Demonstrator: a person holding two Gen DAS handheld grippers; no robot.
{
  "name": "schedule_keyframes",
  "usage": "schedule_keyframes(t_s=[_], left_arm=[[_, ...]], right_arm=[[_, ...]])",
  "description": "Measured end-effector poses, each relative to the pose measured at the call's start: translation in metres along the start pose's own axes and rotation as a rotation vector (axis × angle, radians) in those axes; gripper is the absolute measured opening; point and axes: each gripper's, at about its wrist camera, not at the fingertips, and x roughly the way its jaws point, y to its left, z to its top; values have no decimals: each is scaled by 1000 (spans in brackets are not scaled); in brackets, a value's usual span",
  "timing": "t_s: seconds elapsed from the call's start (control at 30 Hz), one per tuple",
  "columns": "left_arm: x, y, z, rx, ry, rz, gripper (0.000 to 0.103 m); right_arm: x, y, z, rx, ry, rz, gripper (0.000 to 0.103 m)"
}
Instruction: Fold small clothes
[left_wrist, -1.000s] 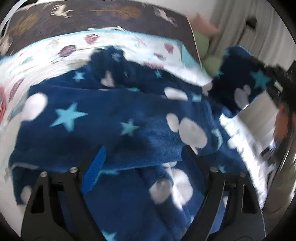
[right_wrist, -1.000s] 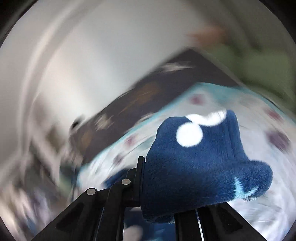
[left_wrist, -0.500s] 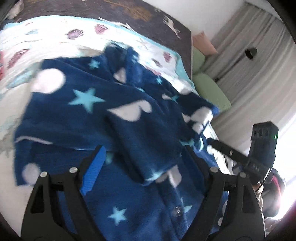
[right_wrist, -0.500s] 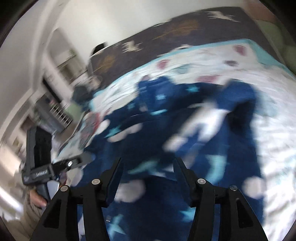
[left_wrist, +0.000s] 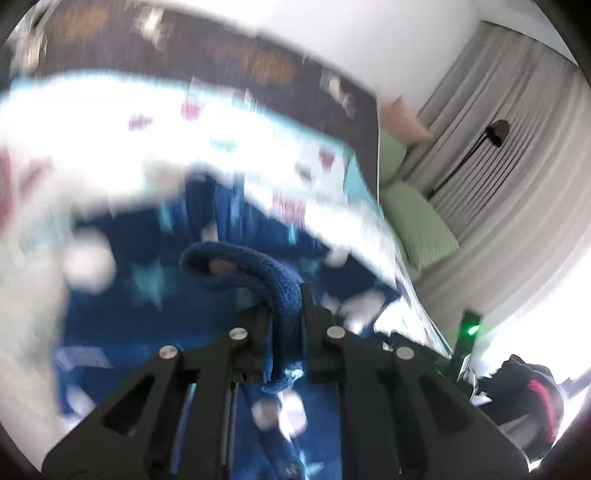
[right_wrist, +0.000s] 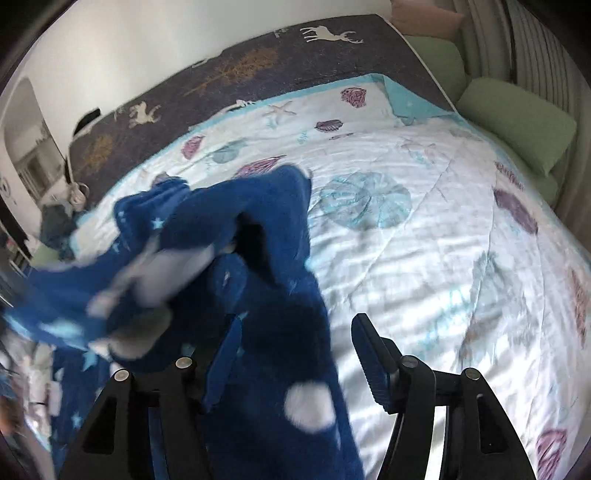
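Observation:
A small dark-blue fleece garment (right_wrist: 258, 236) with white spots and pale-blue stars lies rumpled on the bed. My left gripper (left_wrist: 286, 314) is shut on a fold of this garment (left_wrist: 266, 269), which loops up between the fingers; the rest of that view is blurred. My right gripper (right_wrist: 295, 350) hangs just above the garment's right edge with its jaws opening. Its pads do not press on the cloth, though part of the fleece lies under the left finger (right_wrist: 225, 354). The right finger (right_wrist: 373, 354) is over the bare quilt.
The bed is covered by a white quilt (right_wrist: 424, 236) with shell prints and a turquoise border. A dark blanket with deer (right_wrist: 258, 62) lies at the far end. Green cushions (right_wrist: 517, 118) and grey curtains (left_wrist: 498, 147) stand to the right.
My left gripper closed on a fold of the garment and lifted it. My right gripper let go of the piece it held, sank toward the bed and opened.

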Motion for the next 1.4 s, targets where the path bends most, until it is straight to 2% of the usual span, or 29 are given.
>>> schedule_keyframes(t_s=[0.07,0.17,0.23,0.33,0.4,0.43,0.5,0.57,0.67,0.73,0.83,0.87,0.9,0.93,0.97,1.03,1.07,1.1,1.17,1.2,1.27,1.4], left_arm=[[-14,2,16,53,-56,65,13],[-7,29,17,40,-30,137,13],[10,60,6,-13,35,188,13],[39,107,-20,-136,149,222,13],[45,129,-36,-214,185,208,13],[46,135,-41,-250,190,178,13],[43,134,-45,-247,180,165,13],[42,131,-41,-219,171,172,13],[38,121,-32,-194,152,165,13],[33,116,-26,-181,140,157,13],[34,108,-16,-154,127,154,13],[35,104,-13,-138,123,161,13],[35,103,-12,-129,120,166,13],[33,100,-10,-117,116,174,13],[32,99,-8,-105,109,180,13],[28,97,-7,-86,98,184,13],[26,97,-8,-81,93,184,13],[26,98,-9,-78,94,187,13],[30,103,-15,-73,111,207,13],[33,106,-18,-75,123,216,13],[40,116,-27,-97,155,229,13],[46,132,-40,-137,187,253,13]], right_arm=[[11,5,6,-30,5,-29,63],[32,11,10,-65,30,-118,63],[41,6,9,-52,54,-152,63],[38,-8,6,8,62,-113,63],[31,-16,3,42,65,-108,63],[25,-17,1,57,68,-93,63],[12,-14,-6,64,74,57,59],[2,-3,-15,59,130,269,56],[6,8,-27,101,233,436,56],[18,9,-30,157,273,468,57],[40,13,-30,191,277,461,57],[46,19,-28,184,289,463,30],[48,24,-26,161,300,441,9],[46,31,-23,130,319,416,11],[38,32,-18,120,296,394,11],[11,29,-3,47,193,308,12],[3,27,1,19,178,284,14],[1,24,3,-19,199,252,17],[10,20,-4,-82,267,153,30],[17,16,-12,-98,293,88,31],[19,8,-19,-72,296,111,33],[-5,-2,-17,-6,202,142,33]])
